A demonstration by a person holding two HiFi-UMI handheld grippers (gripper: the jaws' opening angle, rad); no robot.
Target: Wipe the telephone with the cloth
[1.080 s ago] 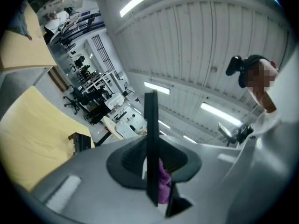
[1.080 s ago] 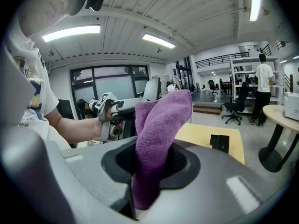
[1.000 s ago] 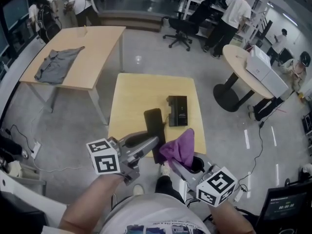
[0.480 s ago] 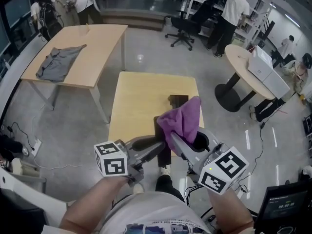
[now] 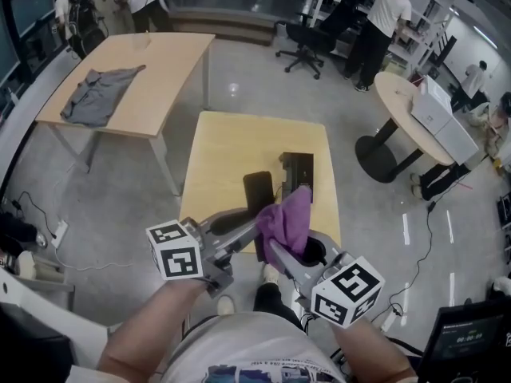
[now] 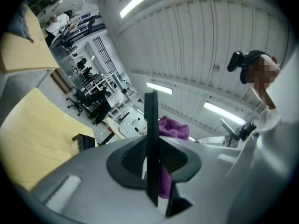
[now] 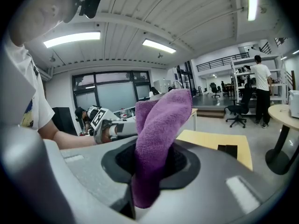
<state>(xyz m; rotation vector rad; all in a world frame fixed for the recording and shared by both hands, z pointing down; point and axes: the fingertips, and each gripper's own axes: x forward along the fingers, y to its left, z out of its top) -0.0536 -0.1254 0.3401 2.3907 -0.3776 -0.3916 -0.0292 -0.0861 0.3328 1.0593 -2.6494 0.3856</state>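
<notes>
Two grippers are engaged, both loaded. The left gripper (image 5: 252, 228) is clamped on the black handset (image 5: 258, 191), which projects ahead of its jaws, clear of the table (image 5: 231, 146). The right gripper (image 5: 273, 247) is closed on the purple cloth (image 5: 286, 220), which bunches beyond its tips, just right of the handset.

Assessment: wiping of the handset looks under way or about to start. The telephone base (image 5: 296, 172), well ahead of both grippers, appears untouched.

Not verifiable: whether cloth meets handset, since the cloth covers that spot. The left gripper view shows the handset only edge-on, so its faces go unseen.
</notes>
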